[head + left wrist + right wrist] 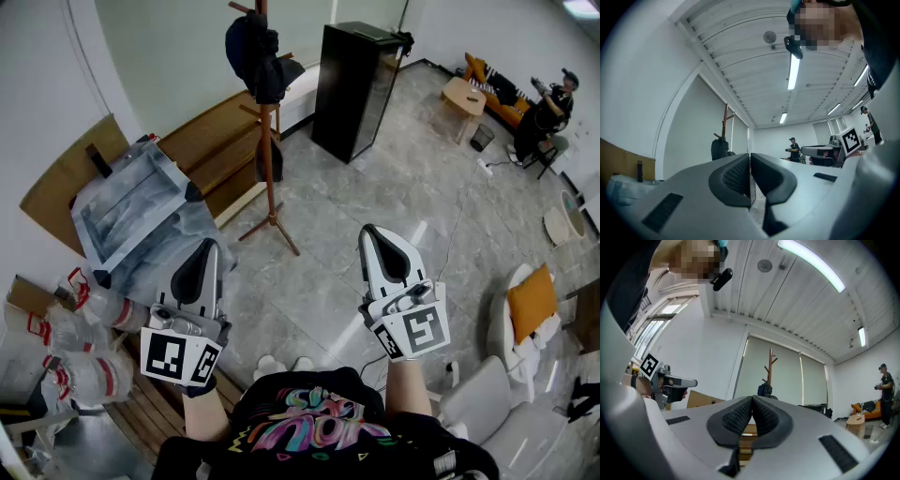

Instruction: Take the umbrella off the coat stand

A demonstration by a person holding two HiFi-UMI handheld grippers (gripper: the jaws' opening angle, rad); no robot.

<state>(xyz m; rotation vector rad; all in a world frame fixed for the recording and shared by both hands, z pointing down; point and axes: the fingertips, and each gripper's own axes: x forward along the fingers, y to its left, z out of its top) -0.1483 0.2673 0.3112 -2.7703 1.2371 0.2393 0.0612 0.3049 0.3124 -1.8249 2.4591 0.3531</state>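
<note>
A wooden coat stand (269, 131) rises from the tiled floor ahead, well beyond both grippers. A dark folded umbrella (255, 49) hangs in a bundle from its upper pegs. A second dark item (268, 161) hangs lower on the pole. My left gripper (209, 246) is held low at the left, shut and empty. The right gripper (367, 232) is beside it, also shut with nothing in it. The stand (725, 124) and the umbrella (720, 149) show small in the left gripper view, above that gripper (750, 157). In the right gripper view the stand (769, 367) is far past that gripper (753, 400).
A black cabinet (352, 86) stands right of the stand. Wooden boards (208, 141) lean on the wall behind it. A grey covered object (131, 211) and plastic bottles (86, 328) lie at the left. A person (546, 111), a small table (465, 96) and a white chair (530, 309) are at the right.
</note>
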